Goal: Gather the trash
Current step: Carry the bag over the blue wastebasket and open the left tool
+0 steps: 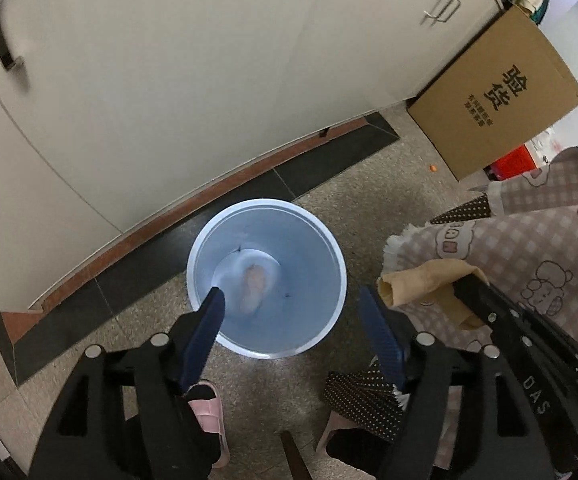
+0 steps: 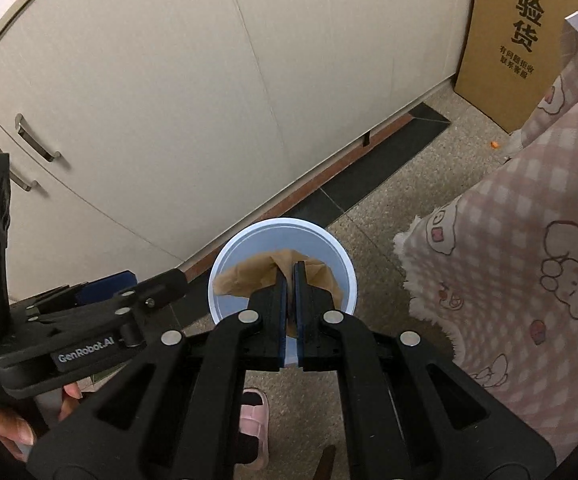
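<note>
Holding my left gripper point(image 1: 293, 300) over the floor point(image 1: 369, 184) with its fingers spread apart and gripping nothing. Under it stands the pale blue bin point(image 1: 267, 278), close to the dark tile border that runs along the foot of the cream cabinets point(image 1: 169, 80). A blurred whitish item with a pinkish middle point(image 1: 253, 284) is inside the bin; can't tell whether it is lying there or falling. A pink slipper point(image 1: 211, 412) shows by the near side of the bin. Right of the bin, my right gripper point(image 2: 289, 276) is clamped together on a crumpled tan paper point(image 2: 269, 276), and from its own camera the paper lines up over the bin mouth point(image 2: 225, 256); from the left camera the same paper point(image 1: 421, 284) sits just beside the bin rim, against the pink checked cloth point(image 1: 529, 264). Further right, a brown cardboard box point(image 1: 497, 92) with black print leans on the floor beside the cabinets. A tiny orange scrap point(image 1: 433, 168) lies on the floor near the box.
</note>
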`<state>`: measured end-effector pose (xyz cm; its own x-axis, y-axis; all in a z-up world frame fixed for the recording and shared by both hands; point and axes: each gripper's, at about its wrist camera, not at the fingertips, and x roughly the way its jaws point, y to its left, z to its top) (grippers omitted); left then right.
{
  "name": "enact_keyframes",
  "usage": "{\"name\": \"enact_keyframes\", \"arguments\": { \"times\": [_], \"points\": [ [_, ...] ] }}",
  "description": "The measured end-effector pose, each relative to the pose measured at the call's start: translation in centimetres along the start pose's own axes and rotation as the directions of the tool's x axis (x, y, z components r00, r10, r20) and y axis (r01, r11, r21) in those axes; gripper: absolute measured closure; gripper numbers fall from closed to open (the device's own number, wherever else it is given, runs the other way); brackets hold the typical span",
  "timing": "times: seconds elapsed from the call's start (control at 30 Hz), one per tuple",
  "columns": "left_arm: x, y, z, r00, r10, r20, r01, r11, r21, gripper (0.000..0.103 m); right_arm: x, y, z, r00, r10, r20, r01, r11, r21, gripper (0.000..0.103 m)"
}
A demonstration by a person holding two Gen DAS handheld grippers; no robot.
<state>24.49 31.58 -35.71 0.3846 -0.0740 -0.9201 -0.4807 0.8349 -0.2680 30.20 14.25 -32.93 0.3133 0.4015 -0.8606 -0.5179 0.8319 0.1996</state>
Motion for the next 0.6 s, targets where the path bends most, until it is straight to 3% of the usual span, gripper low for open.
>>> {"name": "enact_keyframes", "arguments": {
  "times": [0.47,0.5,0.57,0.6],
  "points": [
    [-2.3,3.0,0.6,0.996,0.062,0.057,-0.058,0.996,-0.071,0.032,0.8,2.1,1.2,0.997,0.071,-0.006,-0.071,0.997,0.005,0.098],
    [-2.5,3.2,0.6,0.996,0.066,0.06,-0.061,0.995,-0.079,0.032,0.9,2.1,1.3,0.997,0.081,-0.013,-0.081,0.997,0.011,0.093],
    [-3.0,3.4,0.6,0.996,0.068,0.066,-0.062,0.994,-0.088,0.032,0.9,2.1,1.3,0.996,0.092,-0.014,-0.091,0.996,0.019,0.072],
    [-3.1,3.6,0.5,0.995,0.067,0.069,-0.061,0.994,-0.09,0.032,0.7,2.1,1.3,0.996,0.09,-0.008,-0.089,0.996,0.019,0.048]
  ]
}}
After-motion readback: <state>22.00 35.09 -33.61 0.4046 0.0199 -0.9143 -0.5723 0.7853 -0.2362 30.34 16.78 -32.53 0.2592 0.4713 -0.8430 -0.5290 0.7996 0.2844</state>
